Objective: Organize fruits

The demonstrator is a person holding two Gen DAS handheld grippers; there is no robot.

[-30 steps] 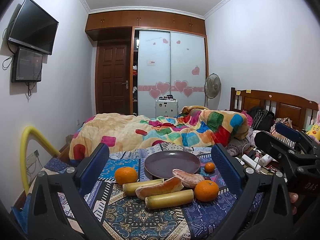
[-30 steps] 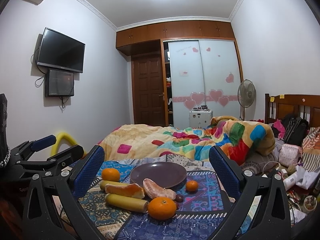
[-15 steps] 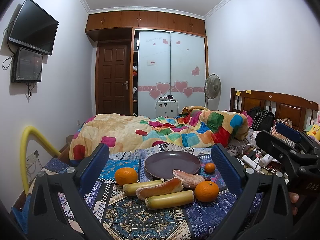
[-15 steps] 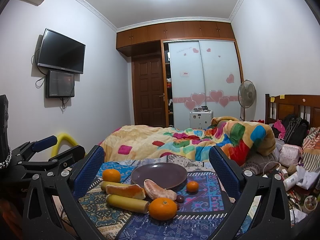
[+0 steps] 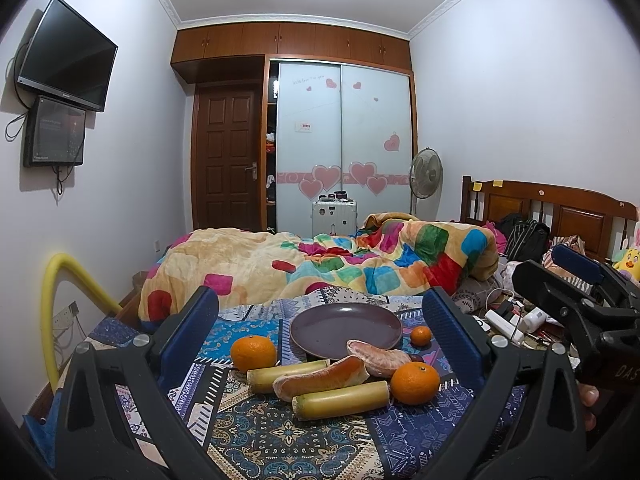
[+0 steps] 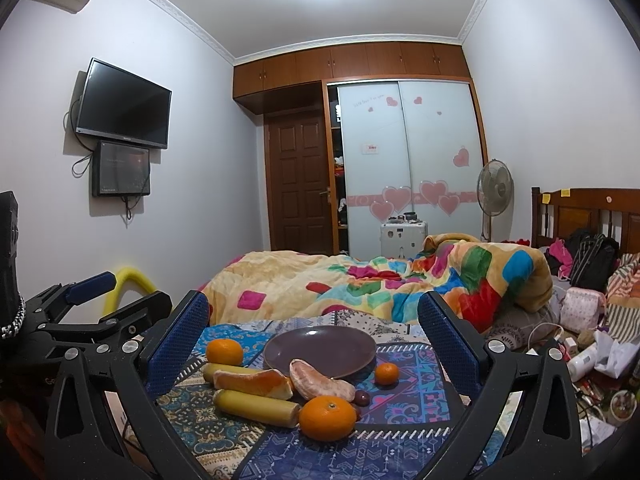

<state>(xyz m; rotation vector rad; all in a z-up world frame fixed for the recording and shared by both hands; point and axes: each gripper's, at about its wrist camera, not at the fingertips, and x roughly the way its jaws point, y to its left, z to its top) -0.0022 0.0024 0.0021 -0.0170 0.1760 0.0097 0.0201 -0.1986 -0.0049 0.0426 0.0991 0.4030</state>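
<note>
Bedroom clutter aside, the patterned cloth (image 5: 256,436) holds all the fruit around an empty purple plate (image 5: 346,326), with nothing yet on it. Both my left gripper (image 5: 320,344) and right gripper (image 6: 314,350) hang wide and empty, short of the pile. I'd take the near orange (image 6: 327,417) first with the right, closing gently across its middle so it doesn't roll.

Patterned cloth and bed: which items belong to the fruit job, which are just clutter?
Job:
purple plate, empty
three oranges
two peeled citrus pieces
two yellow-green stalks
small dark fruit
left gripper and right gripper, both open

Lying about:
colourful quilt
fan
TV
white suitcase
bags and bottles at right
</note>
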